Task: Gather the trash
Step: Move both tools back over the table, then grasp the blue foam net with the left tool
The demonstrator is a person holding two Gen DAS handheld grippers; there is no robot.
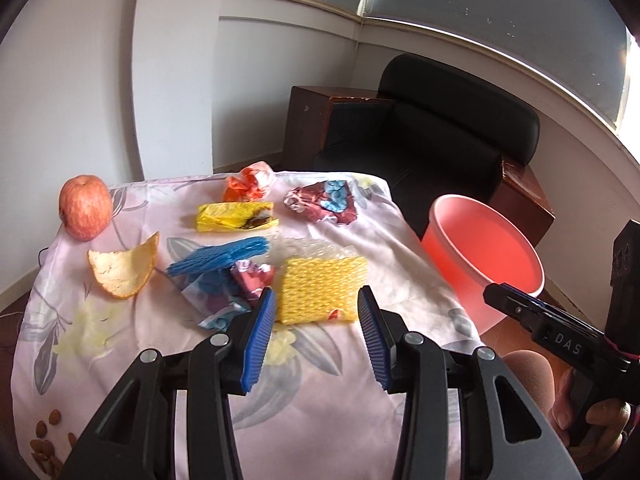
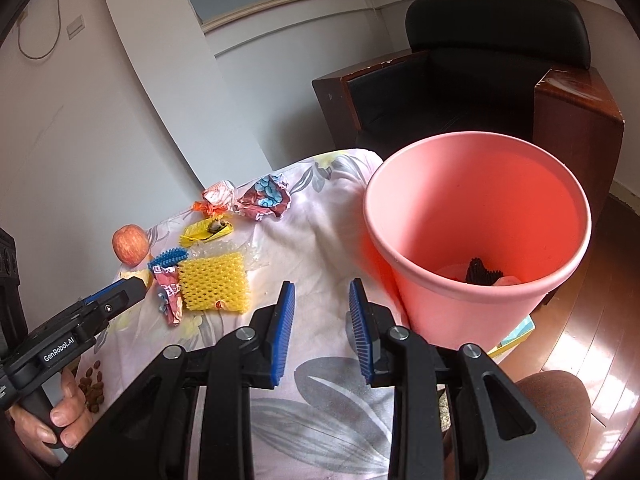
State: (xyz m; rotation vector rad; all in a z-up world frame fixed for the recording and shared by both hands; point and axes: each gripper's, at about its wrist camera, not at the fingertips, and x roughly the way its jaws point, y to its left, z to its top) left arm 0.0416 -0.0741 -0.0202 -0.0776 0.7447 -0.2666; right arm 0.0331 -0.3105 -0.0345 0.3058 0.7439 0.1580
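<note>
Two empty spread grippers, left gripper (image 1: 316, 312), right gripper (image 2: 322, 300); only right view shows dark scrap (image 2: 482, 272) inside pink bin (image 2: 476, 312)

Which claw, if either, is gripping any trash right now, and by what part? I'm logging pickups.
Neither. The left claw stands open before the yellow foam net; the right claw is open over the tablecloth.

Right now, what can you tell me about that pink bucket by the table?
The pink bucket looks like smooth plastic, round, with a rolled rim, narrowing downward. It stands upright beside the cloth-covered table, its mouth open. Inside, near the bottom, lie a dark ridged piece and something pinkish. Neither gripper touches it.
</note>
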